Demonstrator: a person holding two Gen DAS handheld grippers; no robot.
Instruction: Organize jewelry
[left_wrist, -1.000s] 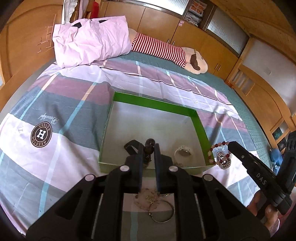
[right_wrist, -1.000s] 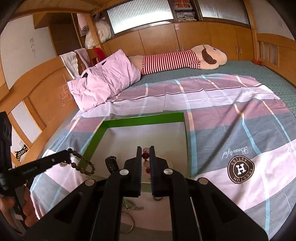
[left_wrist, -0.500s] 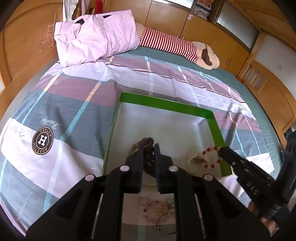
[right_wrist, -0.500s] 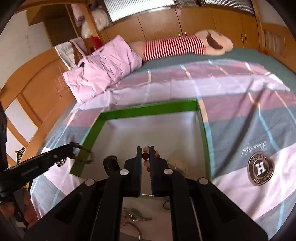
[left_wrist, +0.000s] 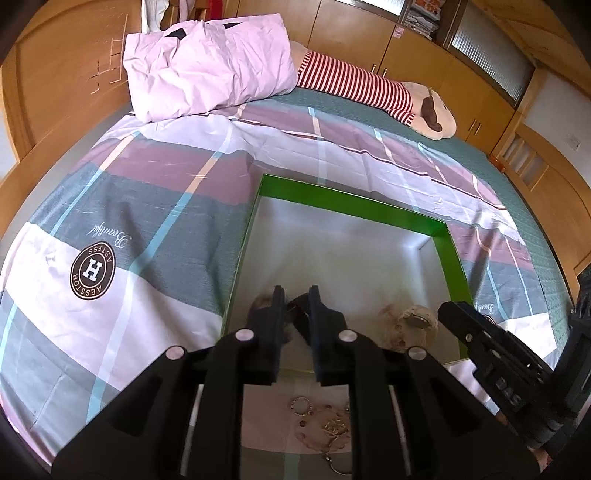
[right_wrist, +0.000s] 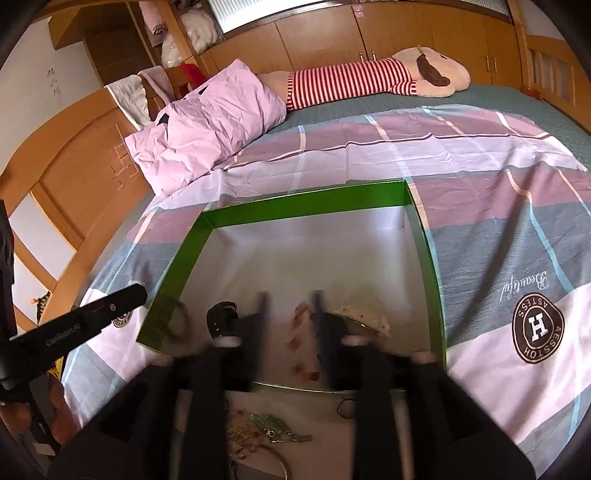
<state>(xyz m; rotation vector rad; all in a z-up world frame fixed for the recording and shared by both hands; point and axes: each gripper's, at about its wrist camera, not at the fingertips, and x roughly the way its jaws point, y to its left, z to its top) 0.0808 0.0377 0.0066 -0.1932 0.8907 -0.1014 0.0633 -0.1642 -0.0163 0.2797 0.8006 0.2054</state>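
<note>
My left gripper (left_wrist: 294, 295) is matte black plastic with two flat, narrow fingers and round silver screw heads along its angular arms. My right gripper (right_wrist: 289, 301) is built the same; white lettering runs along the side of each one's finger.

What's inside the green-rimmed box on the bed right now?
Inside the green-rimmed white box: a red bead bracelet, a black band, a pale beaded piece, a dark bead strand. The tools hide the near edge.
</note>
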